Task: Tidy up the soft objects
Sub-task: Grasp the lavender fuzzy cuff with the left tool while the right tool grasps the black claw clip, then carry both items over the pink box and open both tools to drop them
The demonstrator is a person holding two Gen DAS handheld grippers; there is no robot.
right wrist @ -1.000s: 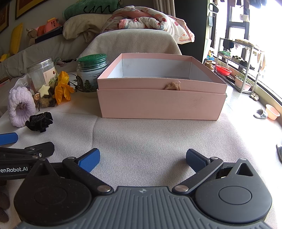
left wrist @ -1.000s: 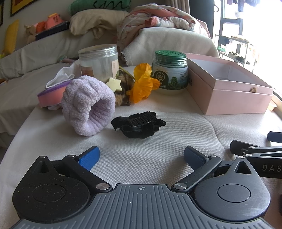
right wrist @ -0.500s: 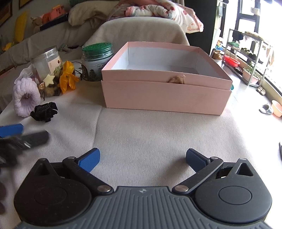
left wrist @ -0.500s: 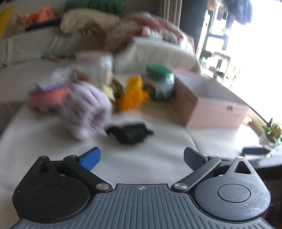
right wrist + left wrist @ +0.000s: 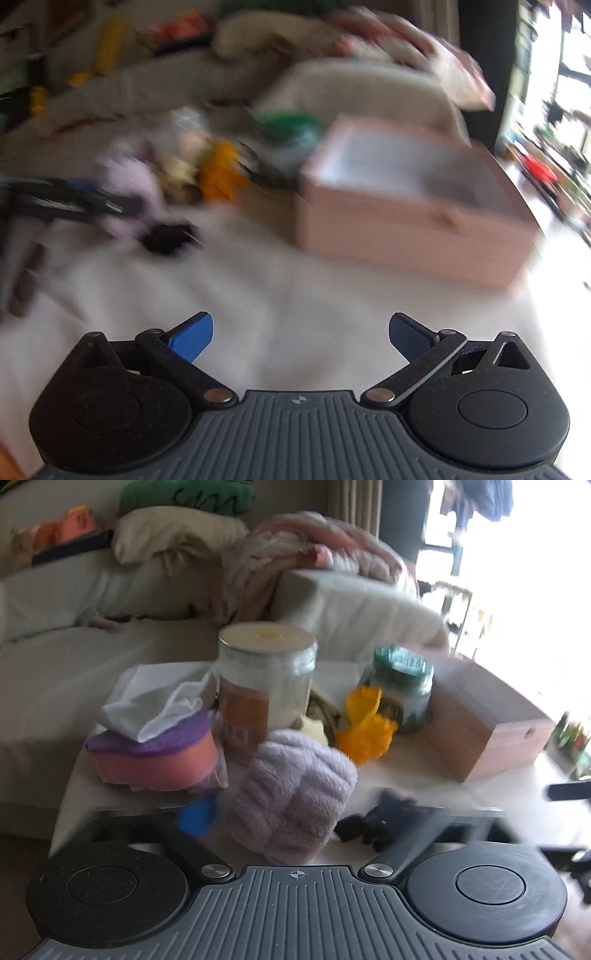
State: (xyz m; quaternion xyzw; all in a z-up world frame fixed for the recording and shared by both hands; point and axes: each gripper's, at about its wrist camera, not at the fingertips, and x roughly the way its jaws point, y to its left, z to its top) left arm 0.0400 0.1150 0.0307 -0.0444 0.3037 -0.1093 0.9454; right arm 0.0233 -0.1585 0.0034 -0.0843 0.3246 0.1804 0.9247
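1. Frankly, both views are smeared by motion, so fine detail is lost; in the right wrist view the objects at far left are little more than colour patches.
2. The left gripper is closing, with the lavender fluffy scrunchie between its jaws; the blue left finger pad sits just beside the scrunchie's left flank, while the right finger is a dark streak, so I cannot tell whether the pads press on it.
3. The scrunchie's near lower edge is hidden behind the gripper body; its opening cannot be made out, and its bulk runs from near-left to far-right.
4. It lies on the white cloth-covered table, just in front of the clear jar and right of the pink-and-purple sponge.
5. A black hair clip lies just right of it, partly covered by the right finger.
6. The right gripper stands with jaws wide apart, nothing between them, over bare cloth near the pink box.
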